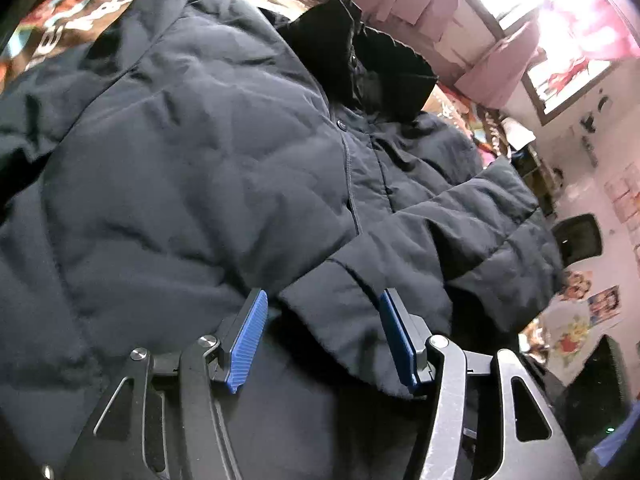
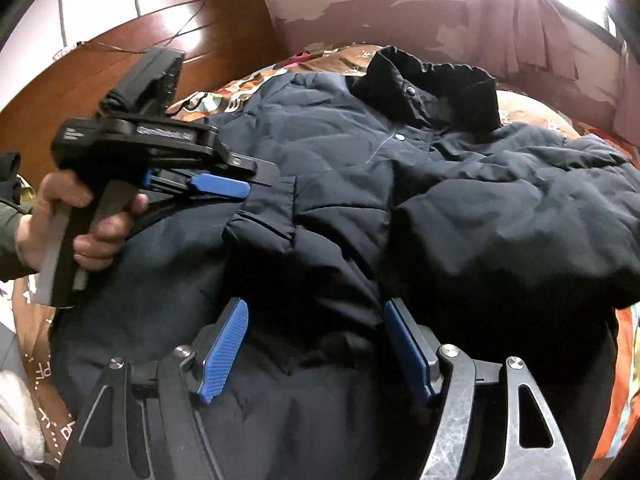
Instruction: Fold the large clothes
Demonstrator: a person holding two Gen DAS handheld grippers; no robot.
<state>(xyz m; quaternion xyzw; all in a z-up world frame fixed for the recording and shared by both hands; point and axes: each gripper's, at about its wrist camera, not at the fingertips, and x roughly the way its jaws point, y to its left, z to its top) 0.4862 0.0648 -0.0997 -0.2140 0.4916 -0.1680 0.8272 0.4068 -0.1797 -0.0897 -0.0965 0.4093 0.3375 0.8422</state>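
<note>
A large dark navy padded jacket (image 1: pixel 200 168) lies front-up on a bed, its black collar (image 1: pixel 360 60) at the far end. One sleeve (image 1: pixel 432 248) is folded across the chest. My left gripper (image 1: pixel 322 300) is open, its blue pads on either side of the sleeve's cuff (image 1: pixel 344 320), not closed on it. In the right wrist view the jacket (image 2: pixel 460 208) fills the frame, and the left gripper (image 2: pixel 240 184) shows at the left, held in a hand, by the cuff (image 2: pixel 268 216). My right gripper (image 2: pixel 314 312) is open just over the jacket's lower front.
A patterned brown and orange bedspread (image 2: pixel 532 108) lies under the jacket. A wooden headboard (image 2: pixel 120 72) stands at the back left. Pink curtains (image 1: pixel 500 64) and a bright window are at the right. A dark chair (image 1: pixel 580 236) stands beside the bed.
</note>
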